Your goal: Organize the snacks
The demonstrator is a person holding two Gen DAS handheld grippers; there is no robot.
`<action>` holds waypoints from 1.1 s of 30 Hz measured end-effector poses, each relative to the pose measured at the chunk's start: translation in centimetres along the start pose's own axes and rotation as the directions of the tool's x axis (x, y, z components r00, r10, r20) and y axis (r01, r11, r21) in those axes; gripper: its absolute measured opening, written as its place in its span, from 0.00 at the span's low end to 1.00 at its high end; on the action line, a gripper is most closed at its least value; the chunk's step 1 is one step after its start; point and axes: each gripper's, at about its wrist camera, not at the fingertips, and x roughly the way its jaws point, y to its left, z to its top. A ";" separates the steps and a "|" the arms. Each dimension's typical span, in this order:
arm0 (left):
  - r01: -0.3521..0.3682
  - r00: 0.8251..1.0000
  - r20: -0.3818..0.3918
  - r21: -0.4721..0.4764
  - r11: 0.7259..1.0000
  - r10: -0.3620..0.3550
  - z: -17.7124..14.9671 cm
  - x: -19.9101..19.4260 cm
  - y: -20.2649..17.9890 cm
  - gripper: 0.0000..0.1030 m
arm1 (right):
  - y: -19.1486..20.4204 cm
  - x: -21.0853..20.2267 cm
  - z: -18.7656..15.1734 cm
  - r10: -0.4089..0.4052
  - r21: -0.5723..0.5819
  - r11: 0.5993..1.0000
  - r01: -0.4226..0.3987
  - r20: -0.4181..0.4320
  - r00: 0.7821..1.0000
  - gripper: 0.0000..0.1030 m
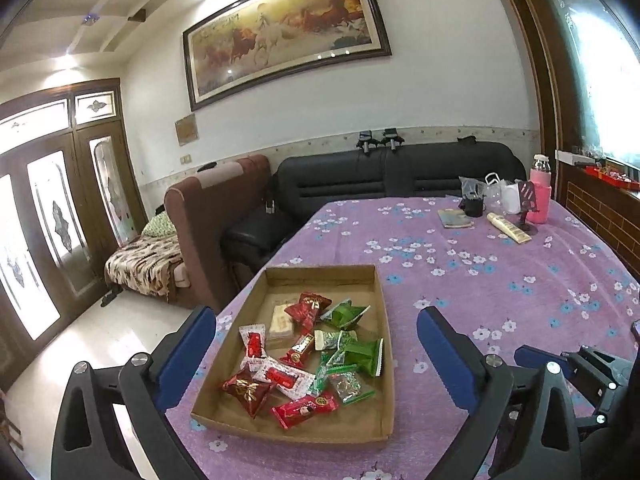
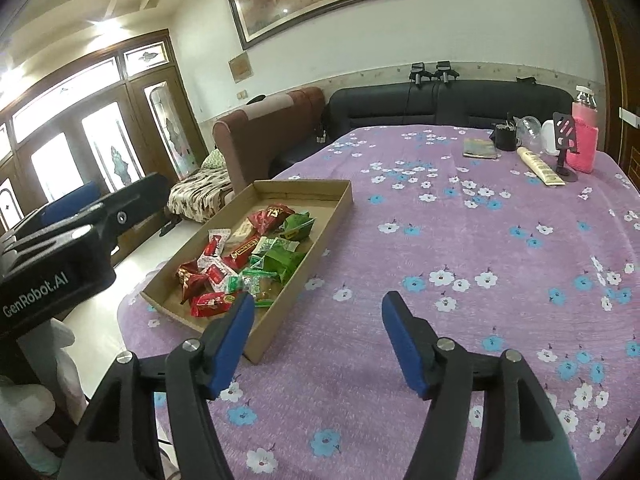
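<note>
A shallow cardboard tray (image 1: 382, 308) lies on the purple flowered tablecloth near the table's left edge. It holds several wrapped snacks: red packets (image 1: 245, 389) on the left side, green packets (image 1: 362, 354) on the right side. My left gripper (image 1: 316, 320) hangs open and empty above the tray. The tray also shows in the right wrist view (image 2: 320, 232), with red packets (image 2: 188, 276) and green packets (image 2: 286, 260). My right gripper (image 2: 318, 300) is open and empty over the cloth, just right of the tray's near corner. The left gripper's body (image 2: 60, 264) shows at the left.
At the table's far right stand a pink bottle (image 1: 540, 188), a phone stand (image 1: 526, 204), a tube (image 1: 508, 228), a dark cup (image 1: 474, 204), a booklet (image 1: 456, 218) and bags. A black sofa (image 1: 400, 176) and brown chair (image 1: 200, 232) lie beyond the table.
</note>
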 end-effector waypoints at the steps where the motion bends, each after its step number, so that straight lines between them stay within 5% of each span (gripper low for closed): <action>1: -0.006 1.000 0.011 -0.002 1.000 0.006 0.0 -0.2 0.1 0.99 | 0.0 0.0 0.0 0.000 -0.002 1.000 0.000 0.002 1.000 0.64; 5: -0.048 0.996 0.074 -0.014 0.999 0.048 0.2 -1.6 0.3 0.99 | 0.3 -0.4 -0.2 -0.004 -0.011 1.000 0.004 0.009 1.000 0.64; 11: -0.133 0.964 0.222 -0.070 0.989 0.145 0.4 -4.7 0.8 1.00 | 1.0 -0.8 -0.3 0.007 -0.031 1.000 -0.006 0.018 1.000 0.64; 14: -0.181 0.966 0.174 -0.074 0.981 0.191 -0.1 -3.8 0.6 1.00 | 1.2 -0.8 -0.4 0.013 -0.039 0.999 -0.012 0.017 1.000 0.64; 20: -0.122 0.991 0.047 -0.063 0.991 0.125 -1.1 -1.2 0.3 1.00 | 1.4 -0.7 -0.5 0.009 -0.048 0.999 -0.009 0.010 1.000 0.65; 33: -0.058 0.998 -0.030 -0.101 0.993 0.055 -2.0 0.8 0.4 1.00 | 1.9 0.9 -0.9 0.001 -0.060 0.998 -0.003 -0.029 1.000 0.65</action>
